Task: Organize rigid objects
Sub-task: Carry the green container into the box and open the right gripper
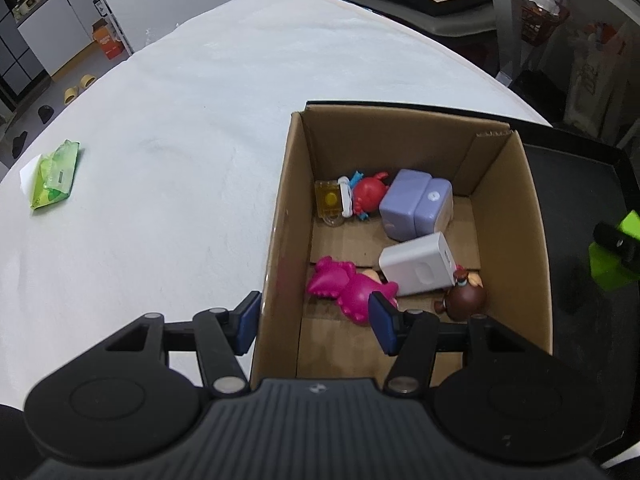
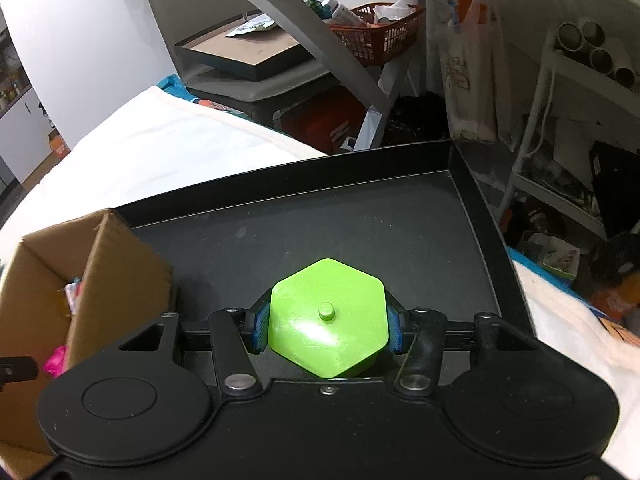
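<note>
Box [image 1: 500, 208] holding toys [image 1: 352, 292] and cases [image 1: 416, 204], left gripper [image 1: 316, 320] astride its wall, pads apart, right gripper [image 2: 327, 326] pinching green block [image 2: 328, 316] over black tray [image 2: 360, 216]

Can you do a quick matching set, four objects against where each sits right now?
Objects:
1. green hexagonal block
2. pink dinosaur toy
3. green packet
4. lilac case

Places:
A. white cloth, far from the cardboard box
B. far end of the box floor
C. between the right claw pads, above the black tray
D. near end of the box floor

Pairs: 1-C, 2-D, 3-A, 4-B
</note>
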Tool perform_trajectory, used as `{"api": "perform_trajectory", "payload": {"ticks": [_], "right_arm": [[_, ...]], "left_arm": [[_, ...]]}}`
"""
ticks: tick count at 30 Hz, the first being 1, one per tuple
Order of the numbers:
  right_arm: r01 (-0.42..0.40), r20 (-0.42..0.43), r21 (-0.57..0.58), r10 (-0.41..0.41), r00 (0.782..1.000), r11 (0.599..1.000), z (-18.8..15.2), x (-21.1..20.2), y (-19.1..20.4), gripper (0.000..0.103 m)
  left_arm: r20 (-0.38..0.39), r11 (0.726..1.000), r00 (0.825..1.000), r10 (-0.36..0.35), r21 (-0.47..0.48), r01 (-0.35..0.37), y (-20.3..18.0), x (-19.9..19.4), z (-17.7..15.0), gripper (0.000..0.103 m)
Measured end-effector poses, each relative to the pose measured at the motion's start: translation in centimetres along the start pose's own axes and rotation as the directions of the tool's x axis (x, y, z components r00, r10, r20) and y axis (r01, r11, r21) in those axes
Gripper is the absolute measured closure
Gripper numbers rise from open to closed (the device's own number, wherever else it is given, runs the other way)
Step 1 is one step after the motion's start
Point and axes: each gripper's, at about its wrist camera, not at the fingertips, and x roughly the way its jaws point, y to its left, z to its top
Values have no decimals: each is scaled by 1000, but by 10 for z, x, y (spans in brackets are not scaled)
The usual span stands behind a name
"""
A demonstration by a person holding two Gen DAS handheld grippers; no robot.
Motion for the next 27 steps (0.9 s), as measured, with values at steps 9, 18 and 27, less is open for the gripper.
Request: {"api": "perform_trajectory", "payload": {"ticks": [9, 18, 27], "right_arm": [[-19, 20, -32, 19, 1000, 999, 2, -36, 23, 52], [-24, 18, -79, 25, 1000, 997, 9, -63, 49, 51], [-44, 9, -159, 46, 999, 986, 15, -80, 92, 51]], "left_arm": [[-3, 999, 999, -45, -27, 45, 17, -6, -11, 47], [9, 994, 995, -97, -49, 98, 33, -12, -15, 47], [21, 982, 987, -162, -91, 163, 55, -1, -27, 47]]}}
